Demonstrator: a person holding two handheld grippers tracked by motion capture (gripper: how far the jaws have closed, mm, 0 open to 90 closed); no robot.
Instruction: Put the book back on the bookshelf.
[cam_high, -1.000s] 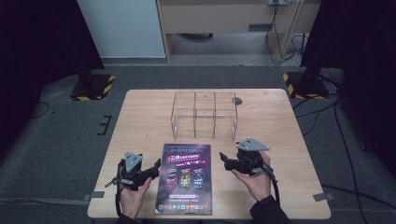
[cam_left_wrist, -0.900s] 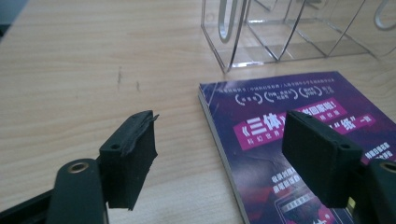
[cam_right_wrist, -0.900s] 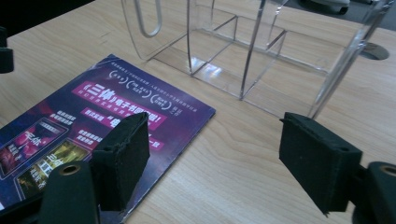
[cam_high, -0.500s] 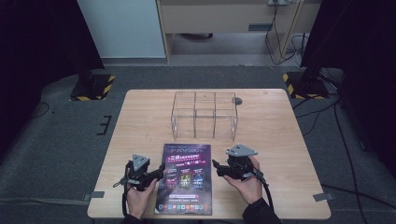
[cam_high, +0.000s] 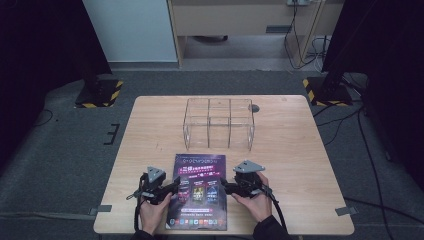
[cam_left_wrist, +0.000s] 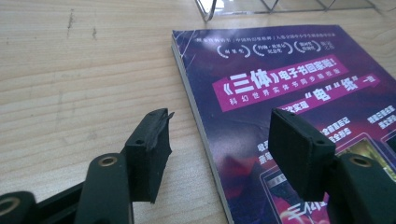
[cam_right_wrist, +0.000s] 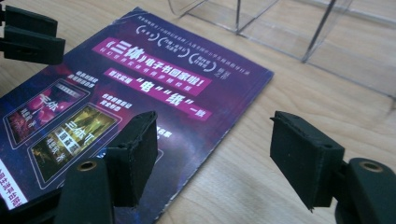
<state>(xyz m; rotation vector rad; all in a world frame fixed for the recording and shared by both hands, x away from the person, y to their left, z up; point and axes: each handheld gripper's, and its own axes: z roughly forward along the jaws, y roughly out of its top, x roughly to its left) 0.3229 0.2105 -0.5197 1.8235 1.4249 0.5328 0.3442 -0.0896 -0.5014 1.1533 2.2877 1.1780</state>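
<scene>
Both claws have dropped closer to the counter since a second ago and drawn in against the book's long sides, their jaws narrowing as they came. The purple book (cam_high: 198, 191) lies flat near the counter's (cam_high: 300, 170) front edge, cover up. The left claw (cam_left_wrist: 217, 142) straddles the book's left edge, one jaw over bare wood, one above the cover, nothing pinched yet. The right claw (cam_right_wrist: 212, 154) brackets the opposite edge the same way, still unclosed. Flanking both edges probably prepares a two-sided lift, perhaps toward the clear divided rack (cam_high: 218, 123) standing behind the book, mid-counter.
</scene>
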